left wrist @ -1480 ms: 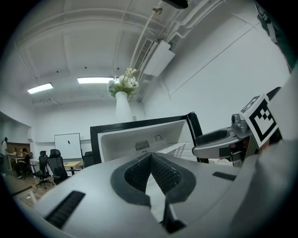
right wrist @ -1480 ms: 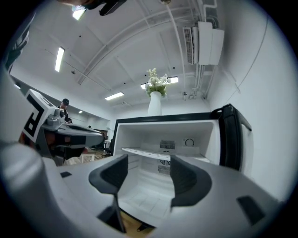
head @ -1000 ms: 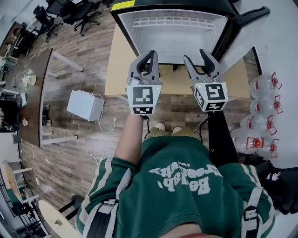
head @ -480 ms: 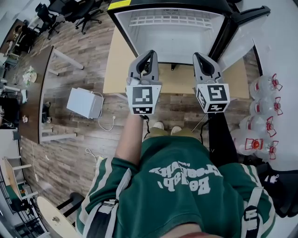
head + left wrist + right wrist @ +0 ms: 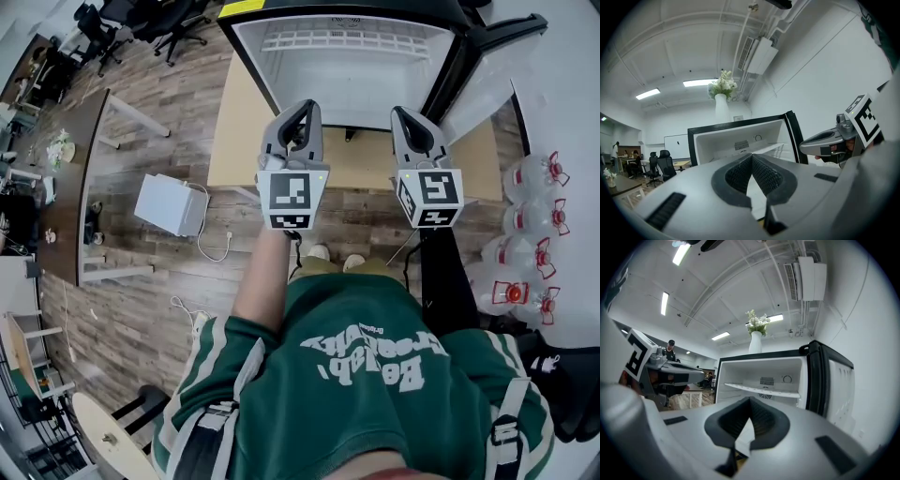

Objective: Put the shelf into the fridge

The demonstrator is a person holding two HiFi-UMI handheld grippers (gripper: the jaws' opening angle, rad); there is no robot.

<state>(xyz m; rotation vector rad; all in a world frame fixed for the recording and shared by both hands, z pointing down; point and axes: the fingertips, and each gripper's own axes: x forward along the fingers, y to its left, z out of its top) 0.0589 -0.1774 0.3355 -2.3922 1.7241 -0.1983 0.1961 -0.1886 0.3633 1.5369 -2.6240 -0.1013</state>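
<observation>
An open black fridge [image 5: 347, 66] with a white inside stands straight ahead, its door [image 5: 487, 52] swung out to the right. A white shelf [image 5: 759, 390] lies level across its cavity and also shows in the left gripper view as the shelf [image 5: 774, 148]. My left gripper [image 5: 305, 111] and right gripper [image 5: 405, 116] are held side by side in front of the opening, short of it. Both are shut, with nothing between their pads. The left gripper's jaws [image 5: 751, 156] meet at the tip, as do the right gripper's [image 5: 750, 401].
The fridge rests on a light wooden platform [image 5: 356, 173]. Several water bottles [image 5: 530, 225] stand on the floor at the right. A white box [image 5: 171, 208] with a cable lies at the left, beside a dark table [image 5: 70, 187]. A vase of flowers [image 5: 755, 336] tops the fridge.
The right gripper's jaws stood open a second ago and have closed on nothing. The left gripper and both hands have stayed in place.
</observation>
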